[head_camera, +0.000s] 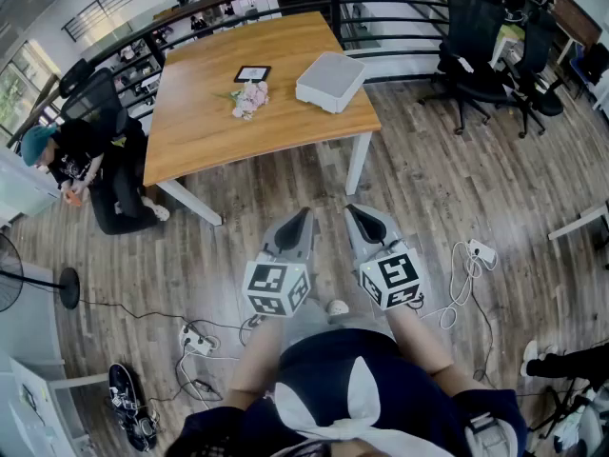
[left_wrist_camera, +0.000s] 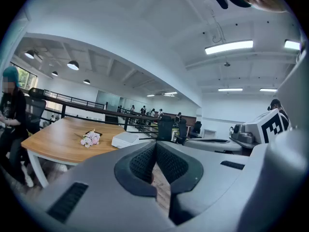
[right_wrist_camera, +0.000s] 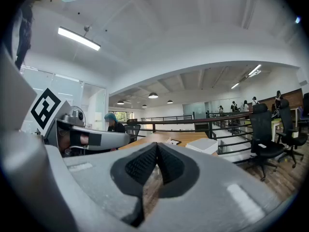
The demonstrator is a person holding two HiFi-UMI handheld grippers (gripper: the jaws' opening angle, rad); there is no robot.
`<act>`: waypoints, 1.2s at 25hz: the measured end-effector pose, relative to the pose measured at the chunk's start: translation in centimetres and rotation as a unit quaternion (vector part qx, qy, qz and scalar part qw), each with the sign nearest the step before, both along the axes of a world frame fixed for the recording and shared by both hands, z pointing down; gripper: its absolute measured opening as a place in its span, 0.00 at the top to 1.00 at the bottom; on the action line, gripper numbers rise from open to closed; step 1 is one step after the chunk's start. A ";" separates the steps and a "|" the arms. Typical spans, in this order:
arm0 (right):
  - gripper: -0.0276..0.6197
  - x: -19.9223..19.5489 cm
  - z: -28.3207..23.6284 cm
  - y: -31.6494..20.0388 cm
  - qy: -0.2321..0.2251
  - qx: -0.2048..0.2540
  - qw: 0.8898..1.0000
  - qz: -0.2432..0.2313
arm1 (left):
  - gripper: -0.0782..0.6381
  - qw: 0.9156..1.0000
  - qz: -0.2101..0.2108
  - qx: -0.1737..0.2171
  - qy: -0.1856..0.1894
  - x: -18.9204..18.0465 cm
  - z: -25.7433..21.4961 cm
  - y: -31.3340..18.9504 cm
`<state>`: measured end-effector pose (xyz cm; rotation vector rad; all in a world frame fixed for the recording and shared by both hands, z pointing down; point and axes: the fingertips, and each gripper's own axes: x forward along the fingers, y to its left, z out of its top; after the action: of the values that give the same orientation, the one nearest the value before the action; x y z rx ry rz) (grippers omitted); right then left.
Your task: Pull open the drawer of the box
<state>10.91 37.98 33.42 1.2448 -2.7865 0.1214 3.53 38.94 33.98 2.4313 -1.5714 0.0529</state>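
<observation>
Box (head_camera: 329, 81) sits on the wooden table (head_camera: 195, 127) (pink flowers (head_camera: 249, 99) lie near it); left tongs (head_camera: 303, 215) and right tongs (head_camera: 360, 212), both closed and empty, hang side by side over the floor (head_camera: 428, 179), well short of it.

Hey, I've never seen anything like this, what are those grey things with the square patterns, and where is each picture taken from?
They are two hand-held pincers: the left gripper and the right gripper, each carrying a patterned cube. One picture looks down from a camera on the person's head; the other two come from cameras on each gripper, looking along its jaws. Both are shut and hold nothing. Ahead, a wooden table bears a white box, flowers and a small dark frame.
</observation>
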 end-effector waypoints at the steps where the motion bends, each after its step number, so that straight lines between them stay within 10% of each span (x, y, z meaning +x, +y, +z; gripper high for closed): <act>1: 0.96 0.2 0.0 0.2 -0.001 -0.001 1.000 0.000 | 0.87 1.000 -0.001 -0.001 -0.002 0.1 0.0 0.2; 18: 0.96 0.8 2.4 -4.0 -0.011 -0.019 1.000 0.002 | 0.87 0.999 -0.006 -0.034 0.000 0.2 3.0 -3.9; 30: 0.96 -1.9 2.1 -17.3 0.005 -0.011 1.000 0.007 | 0.87 1.000 0.004 -0.027 0.012 -3.0 2.4 -17.6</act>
<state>9.06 20.71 35.48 1.2569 -2.7611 0.1468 0.53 21.29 36.36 2.3884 -1.5310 0.0651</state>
